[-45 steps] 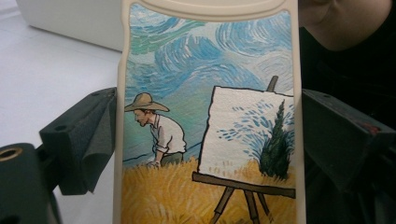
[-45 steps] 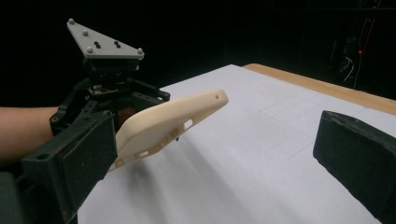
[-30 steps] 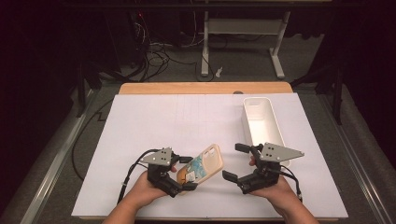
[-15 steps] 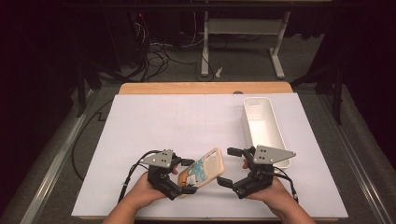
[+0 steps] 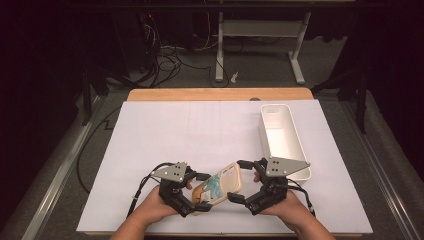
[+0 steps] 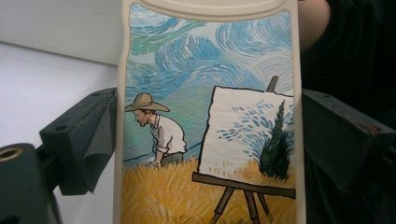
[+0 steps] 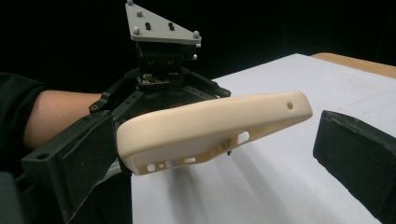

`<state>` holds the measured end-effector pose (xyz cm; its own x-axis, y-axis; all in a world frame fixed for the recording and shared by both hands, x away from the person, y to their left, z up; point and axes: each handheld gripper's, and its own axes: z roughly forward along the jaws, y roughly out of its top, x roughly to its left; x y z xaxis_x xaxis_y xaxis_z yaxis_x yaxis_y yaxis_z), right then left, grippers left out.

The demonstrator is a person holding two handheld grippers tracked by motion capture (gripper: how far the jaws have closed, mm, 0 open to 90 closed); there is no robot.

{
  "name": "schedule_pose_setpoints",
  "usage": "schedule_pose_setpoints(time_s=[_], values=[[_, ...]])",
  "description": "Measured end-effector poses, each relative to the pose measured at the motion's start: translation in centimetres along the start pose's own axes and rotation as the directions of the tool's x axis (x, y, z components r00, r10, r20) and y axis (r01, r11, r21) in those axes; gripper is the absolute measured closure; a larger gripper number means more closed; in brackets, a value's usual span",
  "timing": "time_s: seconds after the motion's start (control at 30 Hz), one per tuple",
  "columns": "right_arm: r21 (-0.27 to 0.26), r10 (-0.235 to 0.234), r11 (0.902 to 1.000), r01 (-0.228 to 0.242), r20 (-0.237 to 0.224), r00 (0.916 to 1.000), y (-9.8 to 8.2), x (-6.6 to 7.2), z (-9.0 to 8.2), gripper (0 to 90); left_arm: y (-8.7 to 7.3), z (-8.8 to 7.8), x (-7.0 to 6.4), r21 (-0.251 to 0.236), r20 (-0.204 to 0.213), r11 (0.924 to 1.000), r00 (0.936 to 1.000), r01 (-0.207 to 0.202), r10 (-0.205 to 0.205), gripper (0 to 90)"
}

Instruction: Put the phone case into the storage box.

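A cream phone case [image 5: 220, 186] with a painted picture of a man in a straw hat beside an easel [image 6: 210, 116] hangs tilted just above the white table sheet [image 5: 200, 130], near the front edge. My left gripper [image 5: 202, 191] is shut on its long sides, with a pad against each edge [image 6: 208, 140]. My right gripper [image 5: 239, 181] stands open from the right, its jaws on either side of the case's free end [image 7: 210, 126], and a gap shows at its right jaw [image 7: 215, 154]. In the right gripper view the case's plain back faces up.
A long white bin [image 5: 274, 105] stands on the sheet at the right, just behind my right hand. The table's wooden edge [image 5: 220, 94] runs along the back. Beyond it are cables and a stand's legs on the floor.
My right gripper has moved left and toward the case, so its open jaws now straddle the case's end. The left gripper and the case have stayed in place.
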<state>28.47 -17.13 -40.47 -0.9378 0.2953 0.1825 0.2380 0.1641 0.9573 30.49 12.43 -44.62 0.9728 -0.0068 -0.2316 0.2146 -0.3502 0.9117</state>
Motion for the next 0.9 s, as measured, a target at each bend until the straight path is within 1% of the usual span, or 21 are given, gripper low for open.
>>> schedule_pose_setpoints(time_s=[0.23,0.3,0.47,0.6,0.73,0.8,0.9], values=[[-0.001,-0.007,1.0000,0.007,-0.017,0.9998,0.01,0.18,0.40,0.3,0.00,0.11,-0.04,0.000,0.011,1.0000,0.9999,-0.002,0.002,10.8],[-0.002,-0.010,1.0000,0.010,-0.018,0.9998,0.02,0.22,0.47,0.3,0.02,0.10,-0.05,-0.005,0.016,1.0000,0.9999,-0.001,0.001,10.8],[-0.013,-0.008,0.9999,0.008,-0.026,0.9996,0.03,0.23,0.54,0.4,-0.01,0.23,-0.06,0.000,0.021,1.0000,0.9998,-0.004,0.004,10.8],[-0.015,-0.010,0.9998,0.010,-0.027,0.9996,0.03,0.26,0.58,2.0,0.02,0.27,-0.10,-0.007,0.030,1.0000,0.9995,-0.005,0.006,10.9],[-0.026,-0.007,0.9996,0.007,-0.027,0.9996,0.07,0.21,0.48,4.8,0.01,0.20,-0.08,-0.011,0.027,0.9999,0.9996,-0.005,0.005,10.8],[-0.030,-0.006,0.9995,0.006,-0.028,0.9996,0.09,0.22,0.47,6.7,0.03,0.17,-0.09,-0.012,0.018,0.9999,0.9998,-0.008,0.009,10.9],[-0.031,-0.006,0.9995,0.005,-0.027,0.9996,0.09,0.21,0.46,7.0,0.02,0.19,-0.09,-0.012,0.019,0.9999,0.9998,-0.008,0.008,10.8]])
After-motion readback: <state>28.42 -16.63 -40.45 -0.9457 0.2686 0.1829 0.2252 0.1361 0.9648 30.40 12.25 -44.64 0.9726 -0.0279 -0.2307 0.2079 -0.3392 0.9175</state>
